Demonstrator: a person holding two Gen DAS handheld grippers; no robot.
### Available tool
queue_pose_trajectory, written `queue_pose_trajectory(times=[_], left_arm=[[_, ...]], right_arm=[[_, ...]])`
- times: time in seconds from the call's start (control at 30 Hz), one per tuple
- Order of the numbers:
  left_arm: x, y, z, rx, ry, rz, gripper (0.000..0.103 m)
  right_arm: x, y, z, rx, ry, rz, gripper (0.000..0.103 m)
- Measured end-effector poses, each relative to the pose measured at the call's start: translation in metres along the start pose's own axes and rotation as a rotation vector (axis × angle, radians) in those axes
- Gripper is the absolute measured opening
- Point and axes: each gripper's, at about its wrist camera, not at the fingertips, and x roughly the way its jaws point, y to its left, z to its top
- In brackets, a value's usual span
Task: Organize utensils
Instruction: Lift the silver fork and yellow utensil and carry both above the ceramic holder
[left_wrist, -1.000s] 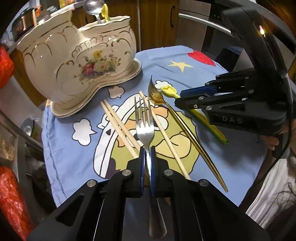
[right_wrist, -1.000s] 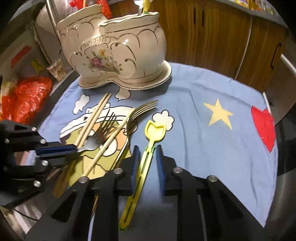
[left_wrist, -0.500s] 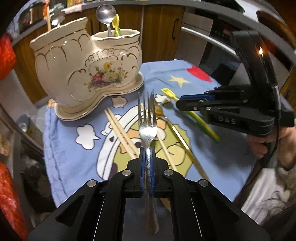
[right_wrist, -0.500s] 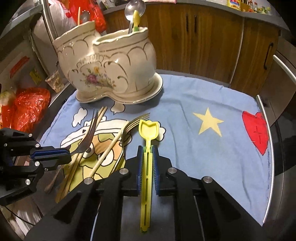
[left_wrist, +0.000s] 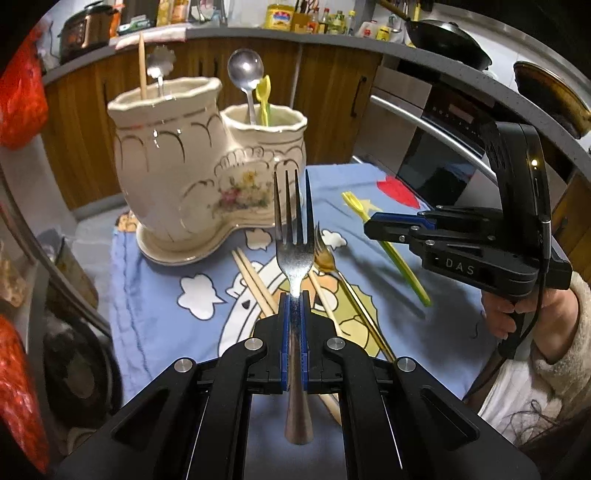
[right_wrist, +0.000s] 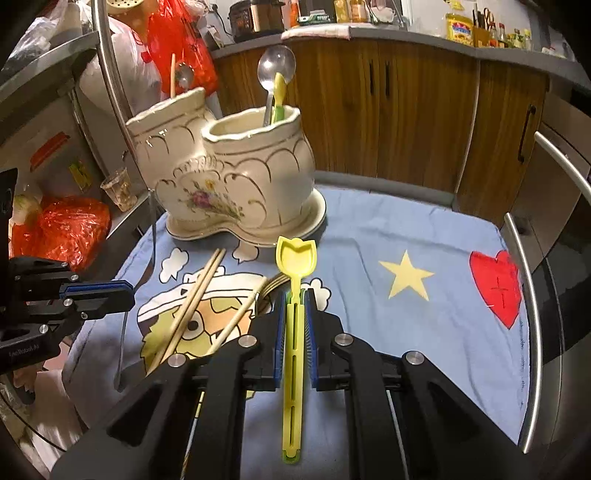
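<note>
The left gripper (left_wrist: 293, 295) had its jaws closed tight on the handle of a steel fork (left_wrist: 293, 236), which stood off the cloth with its tines pointing up and forward toward the ceramic holder (left_wrist: 207, 166). The right gripper (right_wrist: 294, 295) had its jaws pressed narrow on a yellow plastic scoop (right_wrist: 295, 254), gripping the slotted handle just below the tulip-shaped head, with the handle's end running back under the gripper body. From the left side the scoop (left_wrist: 388, 240) could be seen slanting above the cloth, clear of it.

The holder (right_wrist: 236, 177) was a cream, boot-shaped piece with gold trim and a flower print, two wells joined together, sitting at the far end of a blue cartoon cloth (right_wrist: 424, 332) spread over the worktop. The shorter well carried a steel spoon (left_wrist: 245, 70) and a yellow-green utensil (left_wrist: 263, 92) beside it; the taller well carried a single chopstick (left_wrist: 142, 62) and a small flower-headed spoon (left_wrist: 159, 62).

Left lying on the cloth, between the holder and the grippers, were a pair of wooden chopsticks (right_wrist: 192, 306) side by side, another loose chopstick (right_wrist: 240, 314) angled next to them, and a gold fork (left_wrist: 325, 254) with its long thin handle running back toward the left gripper. The left gripper (right_wrist: 92, 295) hung well apart from the right one, at the cloth's left edge.
</note>
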Motion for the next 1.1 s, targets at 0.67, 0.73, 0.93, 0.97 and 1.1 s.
queue_pose_trajectory(times=[0.67, 0.73, 0.93, 0.97, 1.1], left_arm=[[-0.036, -0.011, 0.001, 0.073, -0.101, 0.036, 0.005], [-0.040, -0.011, 0.001, 0.073, -0.112, 0.037, 0.005], [-0.058, -0.011, 0.008, 0.074, -0.163, 0.032, 0.005], [-0.060, -0.010, 0.010, 0.073, -0.170, 0.032, 0.005], [-0.073, -0.001, 0.025, 0.041, -0.206, 0.016, 0.005]], right_arm=[[-0.021, 0.004, 0.006, -0.011, -0.126, -0.005, 0.010], [-0.022, 0.003, 0.007, -0.009, -0.131, -0.005, 0.010], [-0.034, 0.005, 0.015, 0.020, -0.183, 0.008, 0.010], [-0.037, 0.005, 0.017, 0.025, -0.195, 0.012, 0.010], [-0.046, 0.006, 0.030, 0.034, -0.244, 0.017, 0.010]])
